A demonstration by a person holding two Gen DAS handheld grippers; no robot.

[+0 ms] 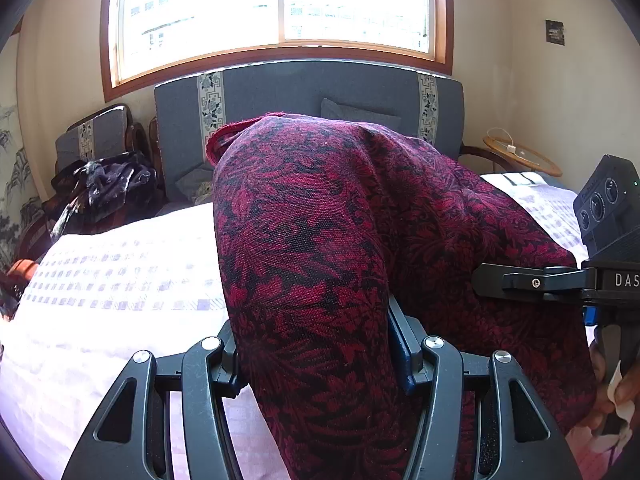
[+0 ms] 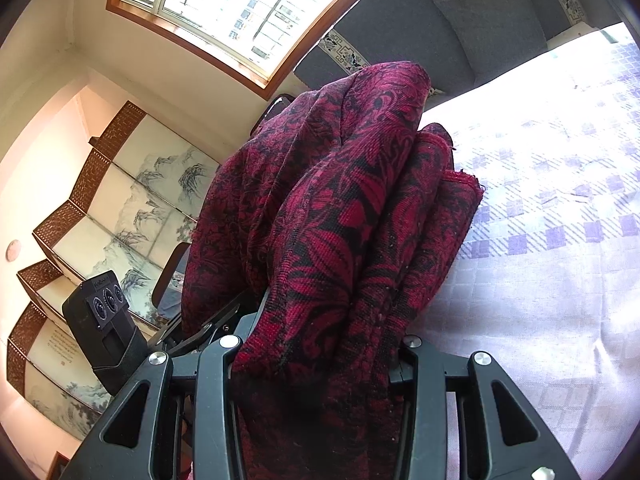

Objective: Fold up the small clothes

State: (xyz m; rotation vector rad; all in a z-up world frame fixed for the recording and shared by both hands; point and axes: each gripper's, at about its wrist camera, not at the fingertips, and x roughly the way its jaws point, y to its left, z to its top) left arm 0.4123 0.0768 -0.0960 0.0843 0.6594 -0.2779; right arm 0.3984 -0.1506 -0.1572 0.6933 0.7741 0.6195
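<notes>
A dark red and black floral knit garment (image 1: pixel 320 220) hangs in a thick fold above the bed. My left gripper (image 1: pixel 316 344) is shut on it; the cloth fills the gap between the jaws and hides the fingertips. In the right wrist view the same garment (image 2: pixel 340 220) is bunched in several layers, with my right gripper (image 2: pixel 320 344) shut on that bunch. The right gripper (image 1: pixel 496 280) also shows at the right edge of the left wrist view, its fingers against the cloth. The left tool's camera housing (image 2: pixel 100 308) sits to the left of the garment.
Under the garment lies a bed with a white and lilac checked sheet (image 1: pixel 100 280), backed by a grey headboard (image 1: pixel 300 88). A chair piled with dark clothes (image 1: pixel 104 188) stands at left, a round side table (image 1: pixel 524 156) at right. A painted folding screen (image 2: pixel 132 208) lines the wall.
</notes>
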